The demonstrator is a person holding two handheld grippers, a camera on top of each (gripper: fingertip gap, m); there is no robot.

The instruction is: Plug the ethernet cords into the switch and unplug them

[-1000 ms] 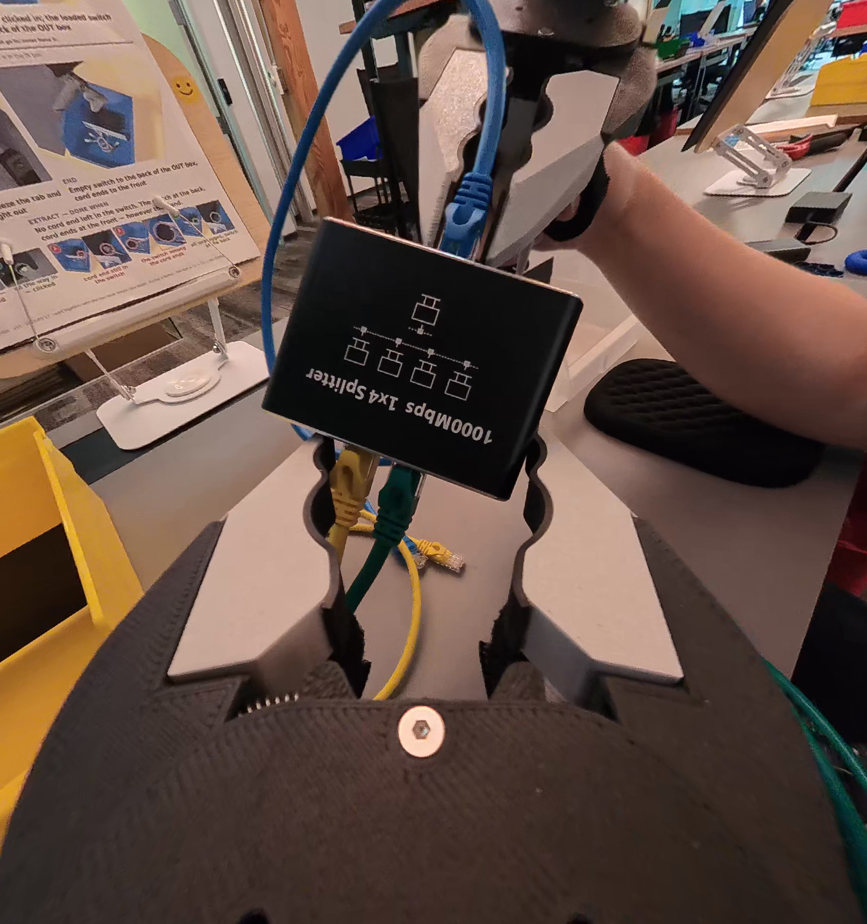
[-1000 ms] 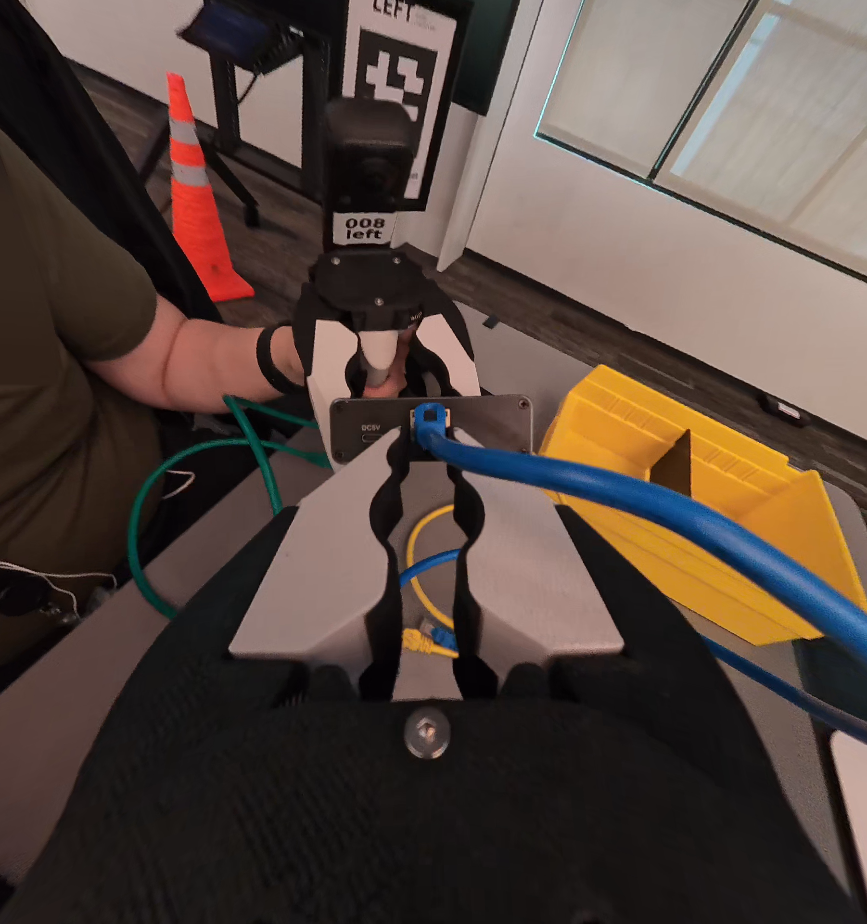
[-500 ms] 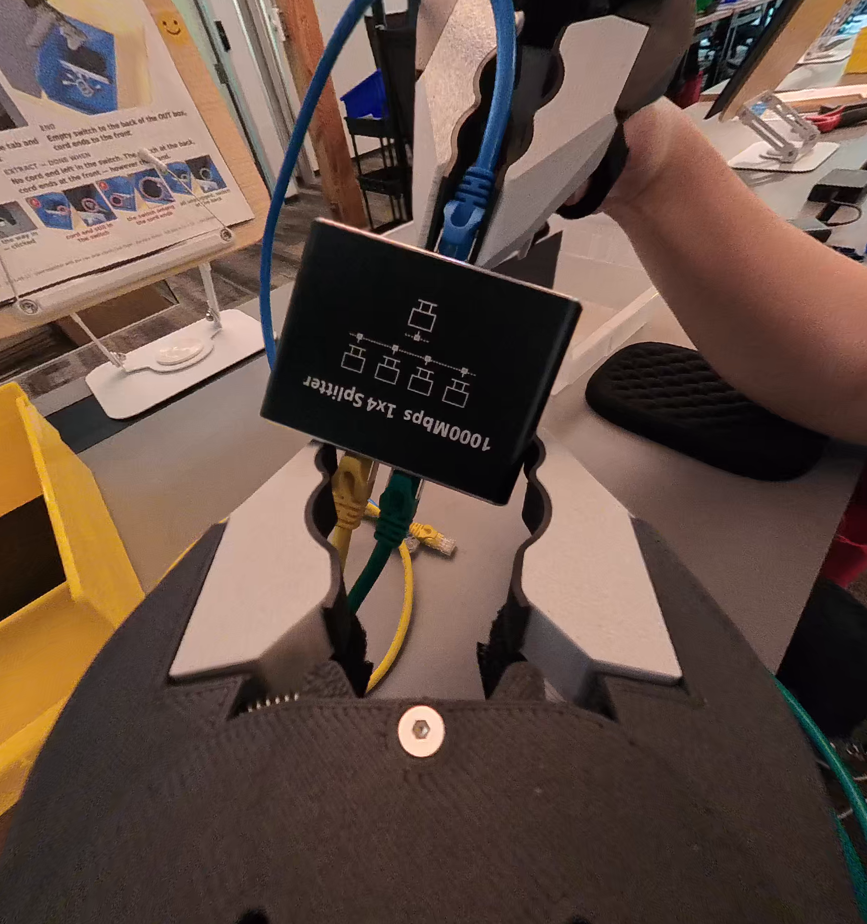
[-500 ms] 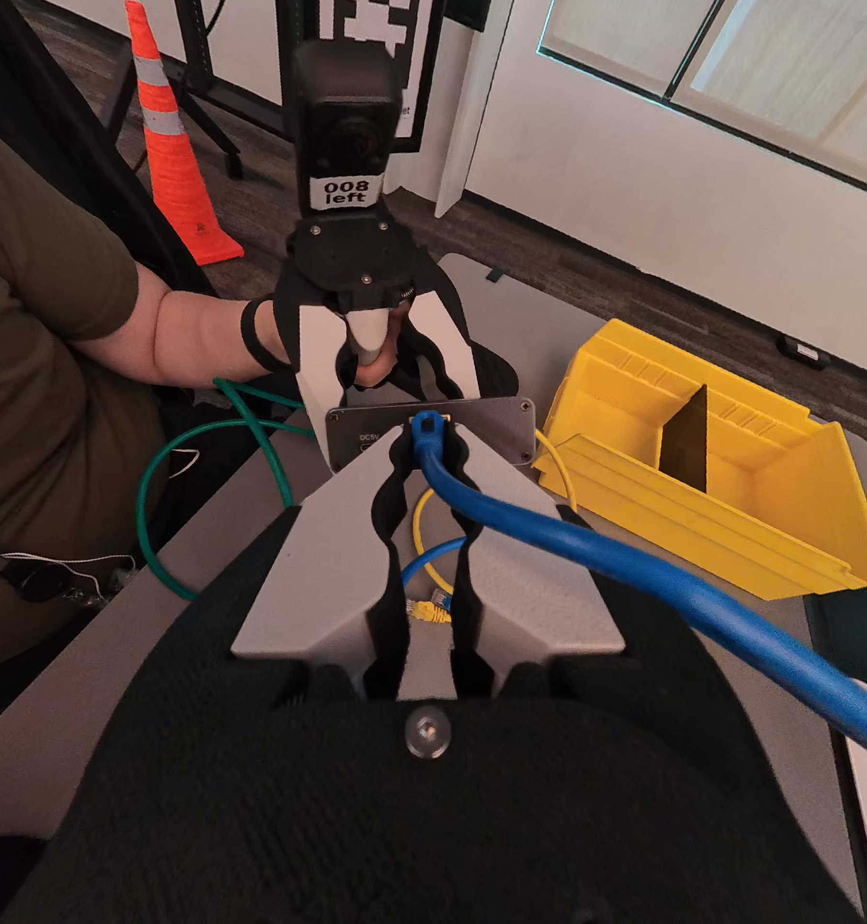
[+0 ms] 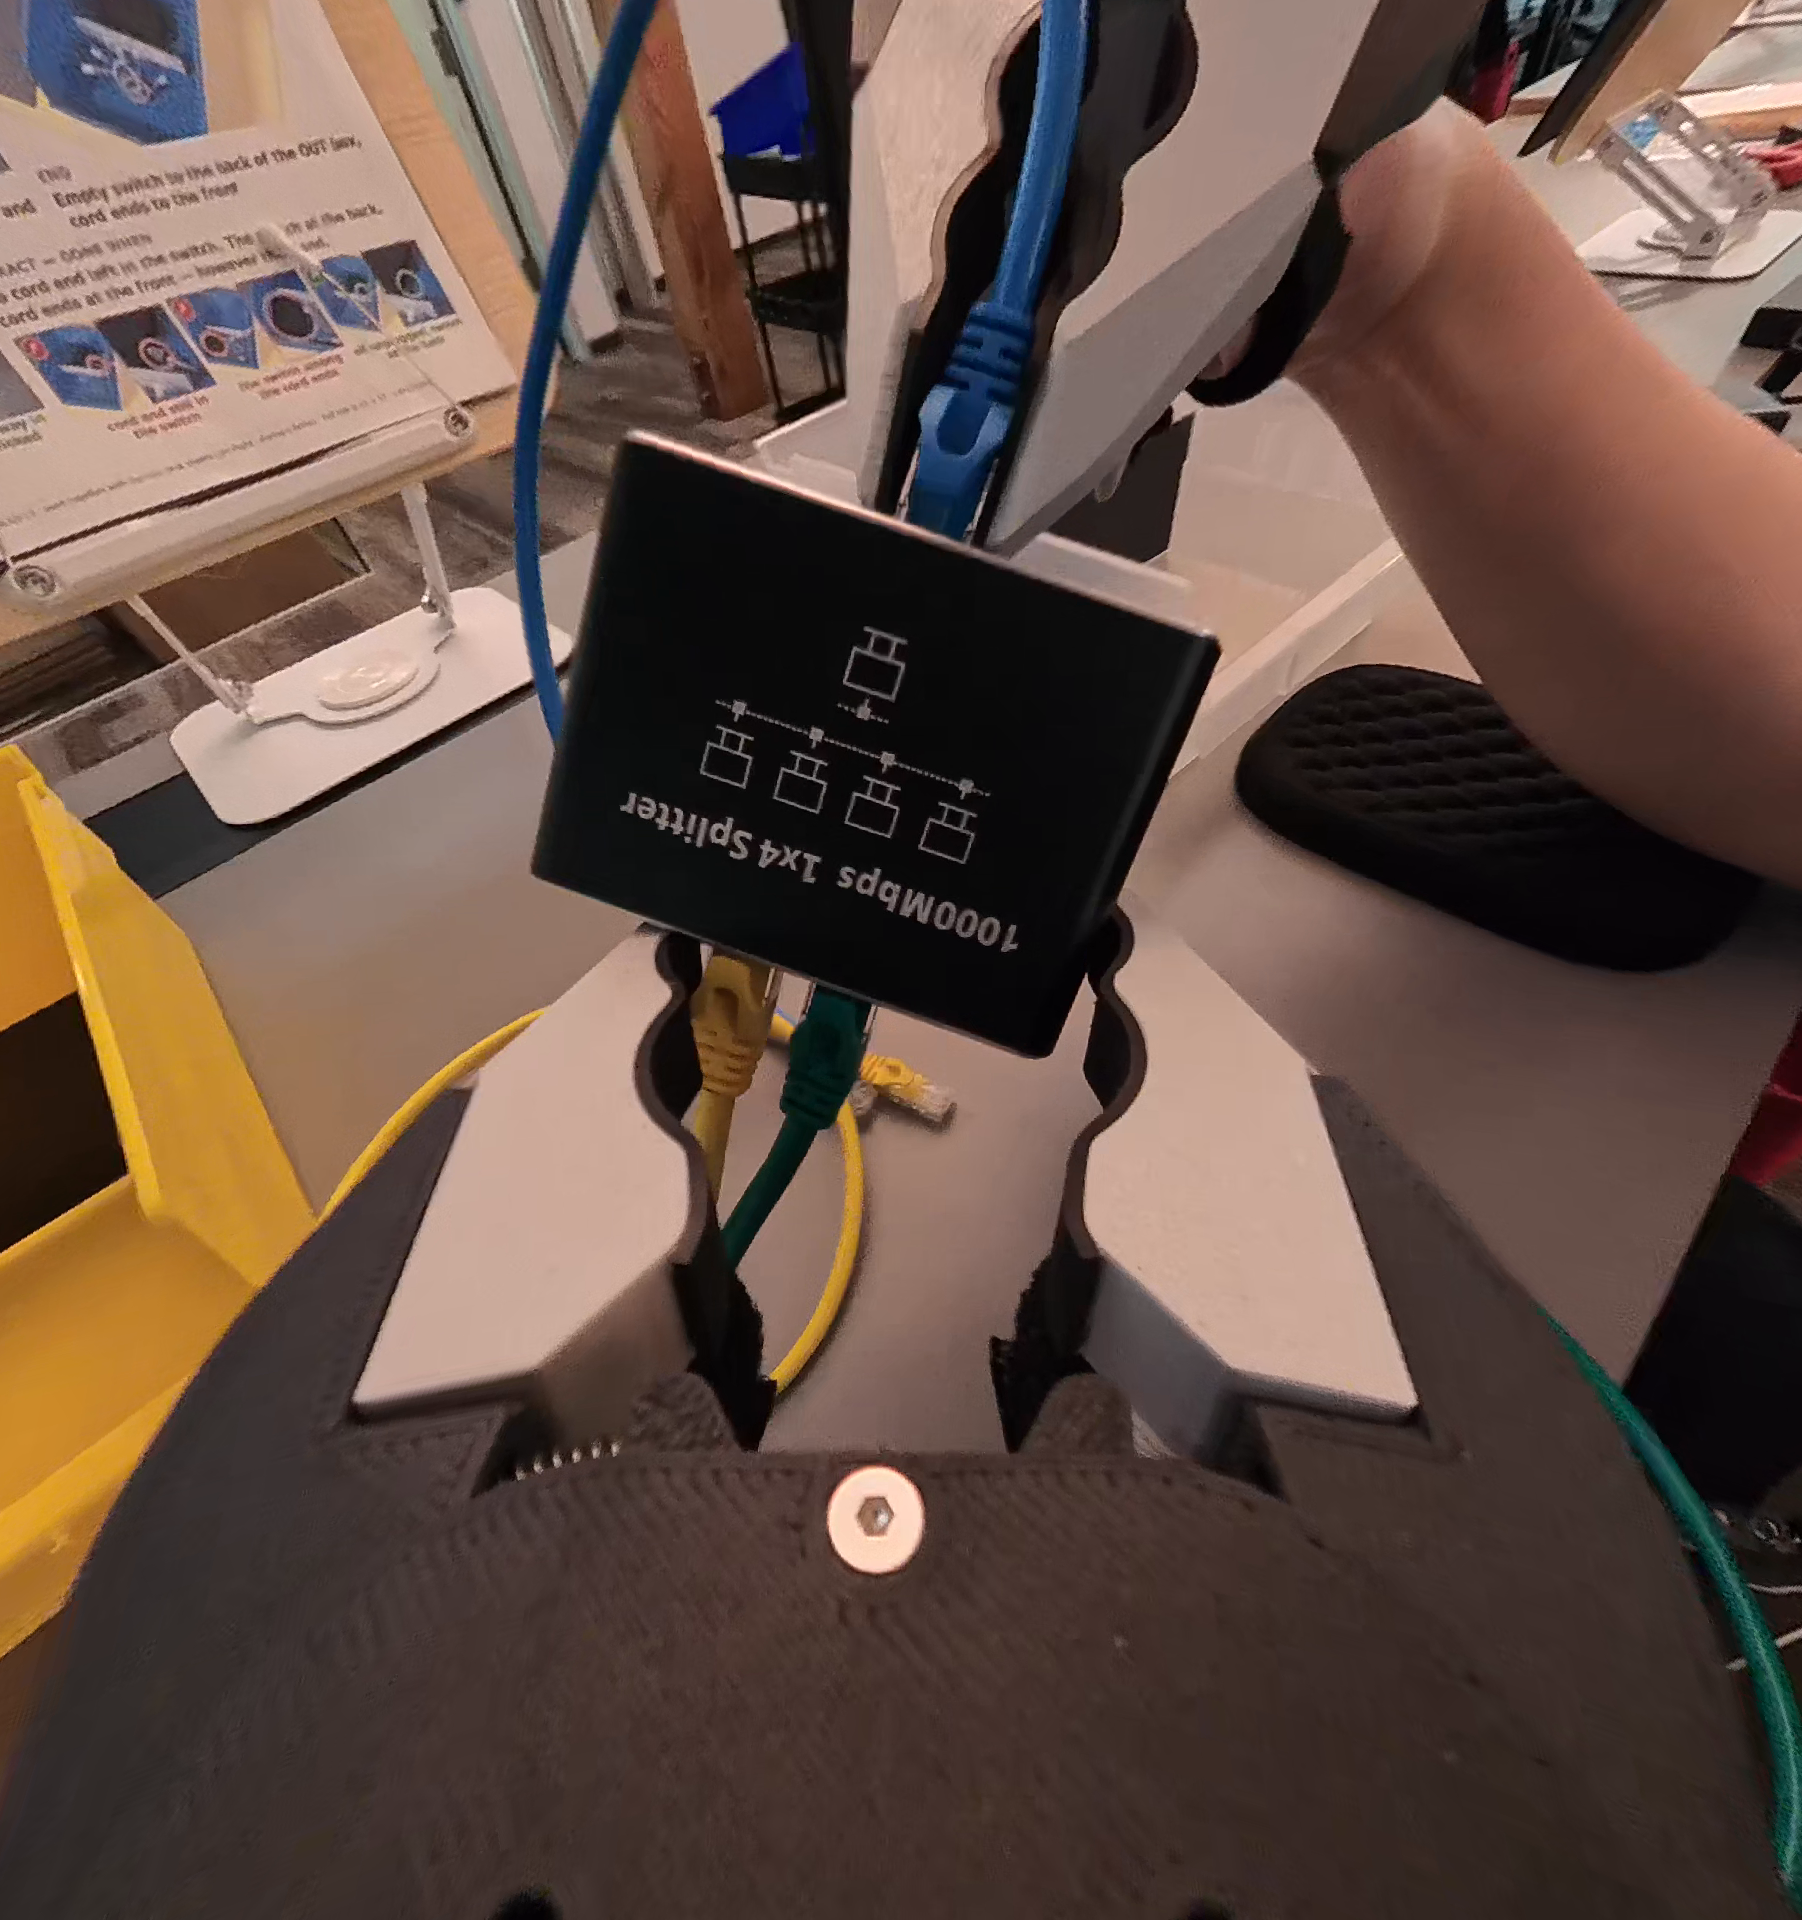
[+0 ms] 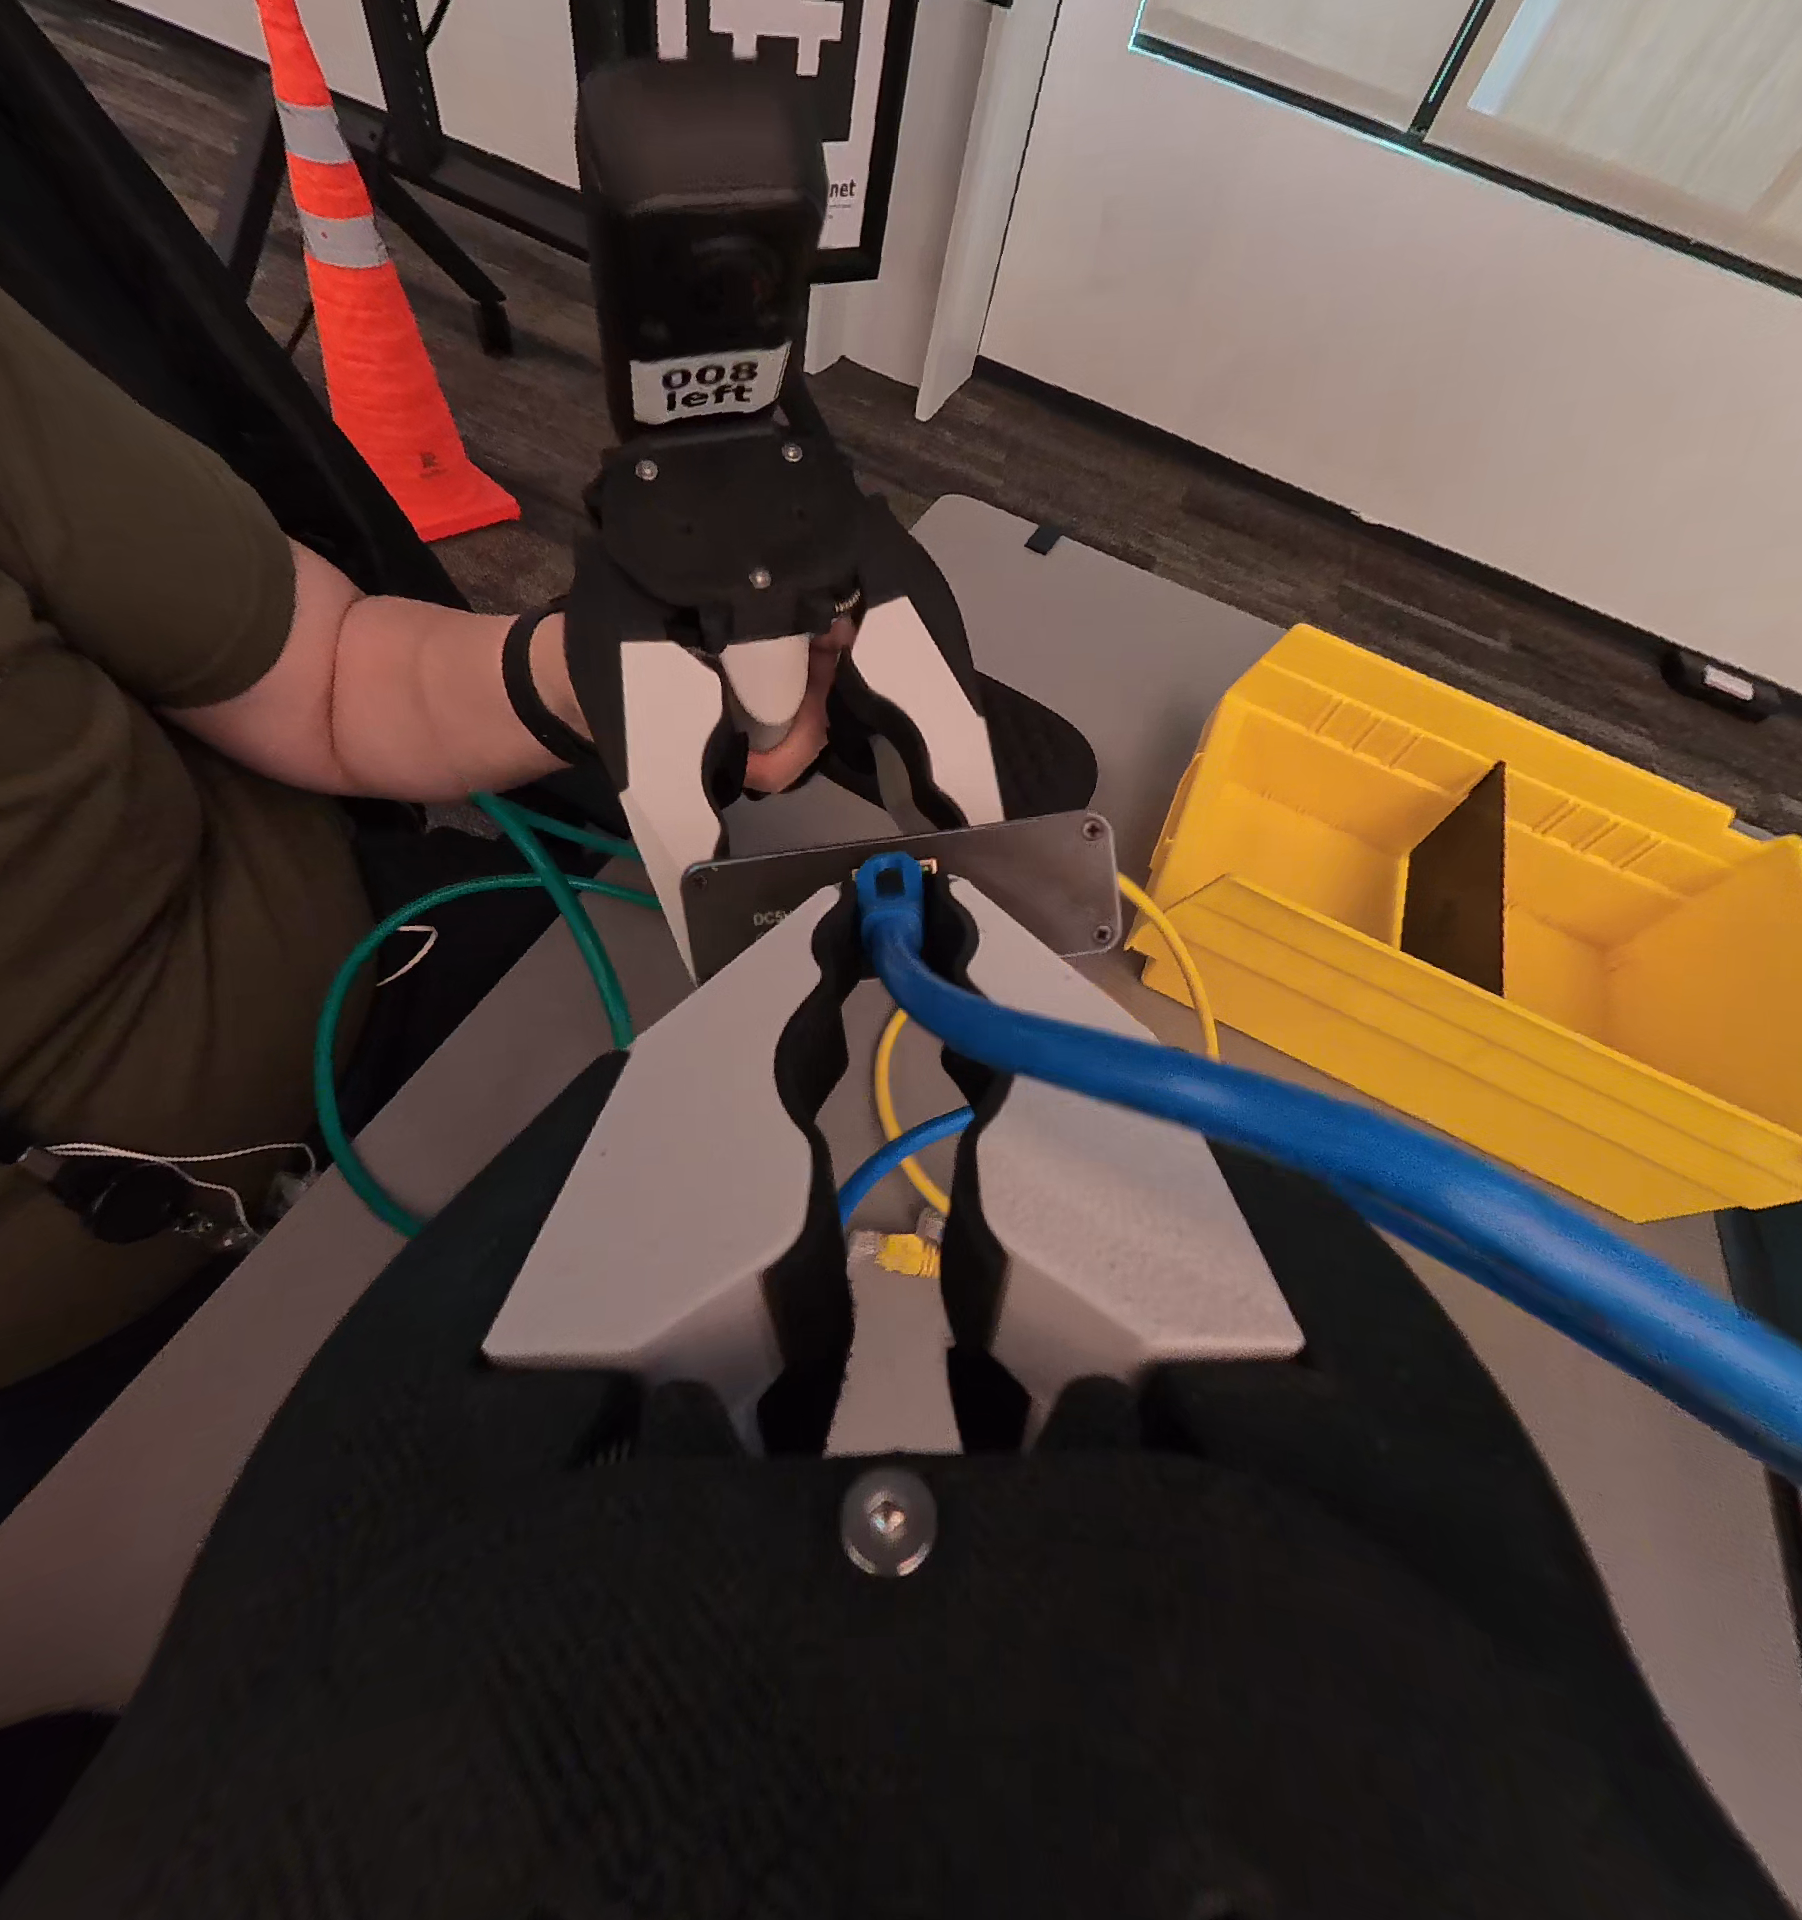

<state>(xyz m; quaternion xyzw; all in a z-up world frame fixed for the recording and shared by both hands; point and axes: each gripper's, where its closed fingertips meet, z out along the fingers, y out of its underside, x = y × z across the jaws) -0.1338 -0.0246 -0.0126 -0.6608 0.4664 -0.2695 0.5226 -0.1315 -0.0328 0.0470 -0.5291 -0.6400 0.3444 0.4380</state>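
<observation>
Grey table (image 5: 357,935) below — left tongs (image 5: 881,956) grip switch (image 5: 876,769)

grey table (image 6: 1105,644), white wall (image 6: 1292,270), dark carpet floor (image 6: 1240,499), orange cone (image 6: 367,301)

switch (image 5: 876,769): black box, tilted, off the desk | blue cord (image 5: 964,426): plugged in far side | yellow cord (image 5: 722,1039), green cord (image 5: 819,1060): plugged in near side

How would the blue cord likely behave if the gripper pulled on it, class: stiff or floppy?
Probably floppy: the blue cord curves in a loose arc from its plug. It likely weighs little, since the switch stays up in the left gripper. Its smooth jacket could slip between the right gripper's fingers.
</observation>
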